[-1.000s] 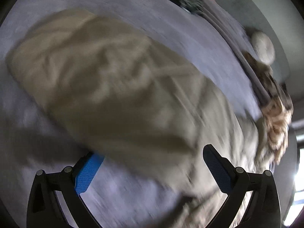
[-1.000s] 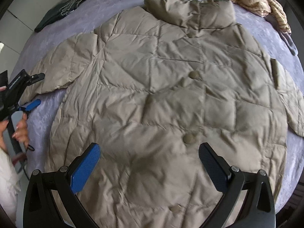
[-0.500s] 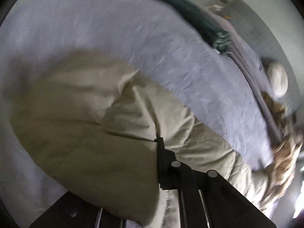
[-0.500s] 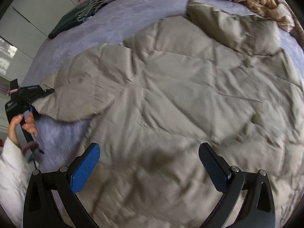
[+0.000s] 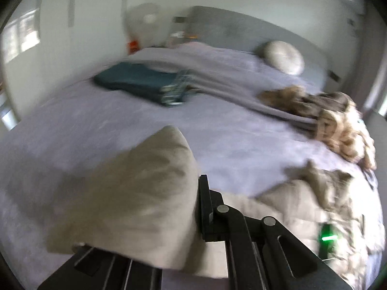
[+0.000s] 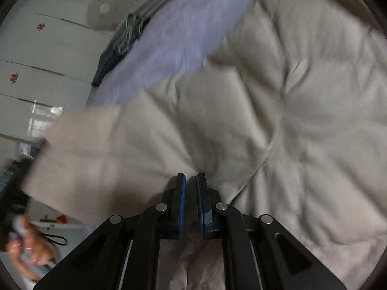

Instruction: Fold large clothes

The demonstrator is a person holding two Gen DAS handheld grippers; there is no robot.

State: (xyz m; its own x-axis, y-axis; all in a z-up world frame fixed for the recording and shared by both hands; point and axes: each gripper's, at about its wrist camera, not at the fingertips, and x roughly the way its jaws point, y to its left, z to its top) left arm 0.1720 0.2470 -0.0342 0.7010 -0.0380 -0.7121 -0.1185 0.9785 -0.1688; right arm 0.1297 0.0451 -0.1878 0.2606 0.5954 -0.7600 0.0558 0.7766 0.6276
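Left wrist view: left hand-held gripper (image 5: 197, 207) closed on the sleeve (image 5: 142, 193) of the coat (image 5: 314, 212), one black finger (image 5: 204, 205) visible against the cloth, the other hidden behind it. Sleeve raised above the bed (image 5: 121, 125); rest of the coat lying toward the bed's near right corner. Beyond it, a teal cloth (image 5: 140, 84) at the bed's left edge, a grey blanket (image 5: 217, 84) across the middle, a round cushion (image 5: 281, 56) at the head end, and a tan striped garment (image 5: 338, 125) at the right edge.

Right wrist view: right hand-held gripper (image 6: 191, 193) with its blue pads (image 6: 182, 198) drawn nearly together, apparently pinching a fold of the coat (image 6: 278, 120) near the base of the sleeve (image 6: 84, 149). Left hand (image 6: 26, 244) visible low at the left, below the sleeve end.

Step in hand, as judged: first sleeve fold, with the sleeve lifted for carrying inward over the coat body. Next move calling for both grips kept firm, the sleeve swept across and laid flat over the quilted front, then released.

Shown only by the left view: cushion, striped garment, headboard (image 5: 241, 29). Shown only by the right view: the broad quilted front, the person's hand. Both views motion-blurred.
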